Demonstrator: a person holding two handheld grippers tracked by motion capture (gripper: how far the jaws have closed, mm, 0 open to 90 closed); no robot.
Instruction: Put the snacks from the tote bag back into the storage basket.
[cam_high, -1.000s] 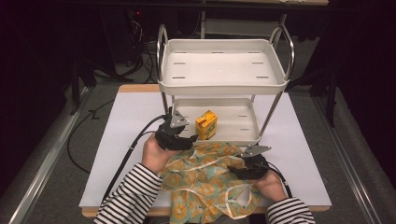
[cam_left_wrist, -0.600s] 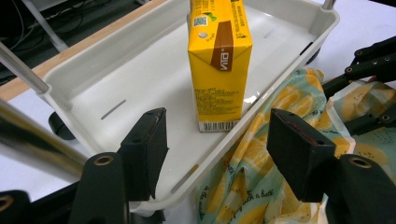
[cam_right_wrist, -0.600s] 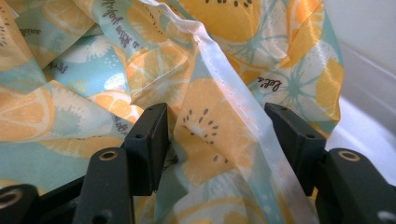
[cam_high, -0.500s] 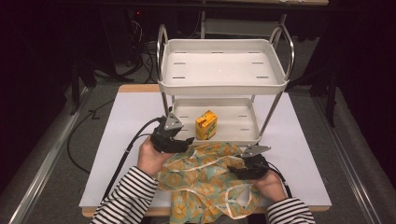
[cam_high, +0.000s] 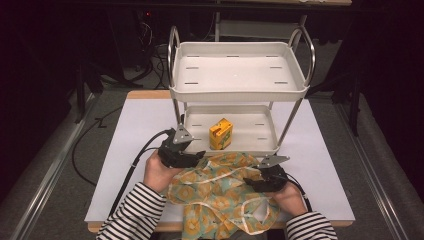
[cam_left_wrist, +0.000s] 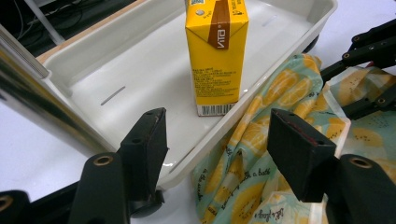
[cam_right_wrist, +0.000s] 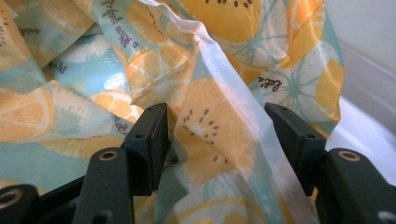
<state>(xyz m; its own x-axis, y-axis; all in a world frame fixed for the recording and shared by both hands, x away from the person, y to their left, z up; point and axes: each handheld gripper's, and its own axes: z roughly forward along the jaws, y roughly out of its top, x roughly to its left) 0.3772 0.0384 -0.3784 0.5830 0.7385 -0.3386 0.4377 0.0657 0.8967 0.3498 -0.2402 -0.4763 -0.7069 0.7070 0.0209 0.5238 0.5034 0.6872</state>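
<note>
We wear black-and-white striped sleeves. Each tool, left tool and right tool, is black, topped by a grey three-cornered plate, brass-ringed screw holes behind its jaws, a black cable trailing behind.

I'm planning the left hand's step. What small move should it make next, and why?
Probably ease the left gripper forward around the yellow carton: its fingers stand open with nothing between them, aimed at the carton upright in the lower tray, while the right gripper straddles the printed bag.
</note>
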